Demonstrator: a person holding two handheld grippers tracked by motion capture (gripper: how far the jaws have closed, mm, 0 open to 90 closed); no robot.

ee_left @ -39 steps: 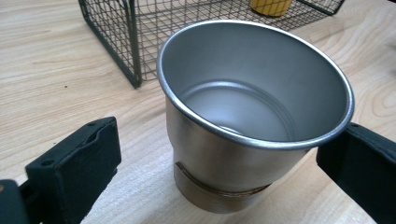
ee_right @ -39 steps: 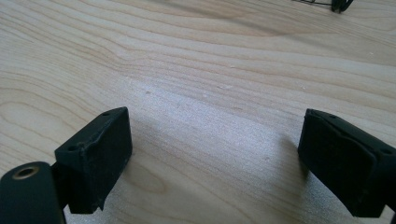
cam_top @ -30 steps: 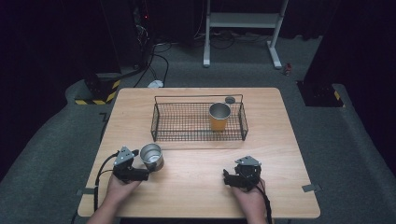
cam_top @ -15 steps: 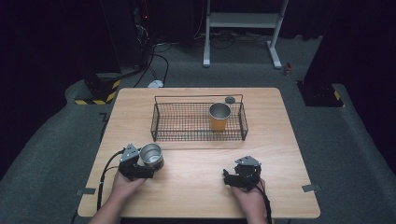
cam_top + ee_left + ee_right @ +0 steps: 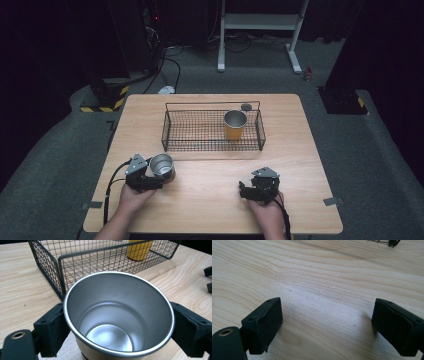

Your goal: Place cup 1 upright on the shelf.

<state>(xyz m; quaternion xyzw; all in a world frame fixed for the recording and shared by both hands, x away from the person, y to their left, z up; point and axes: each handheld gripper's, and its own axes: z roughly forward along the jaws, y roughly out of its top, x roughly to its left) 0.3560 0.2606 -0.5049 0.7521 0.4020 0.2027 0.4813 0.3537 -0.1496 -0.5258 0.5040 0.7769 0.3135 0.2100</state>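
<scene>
I see my left tool (image 5: 156,176) at about 7 o'clock on the wooden bench (image 5: 300,150). Its jaws have just closed in, and both pads press the sides of an upright steel cup (image 5: 117,315), which stands on the bench just in front of the wire basket (image 5: 170,131). A yellow cup (image 5: 234,125) stands inside the basket, toward 1 o'clock. At 5 o'clock, my right tool (image 5: 243,191) rests on the bench, jaws wide apart, holding nothing.
</scene>
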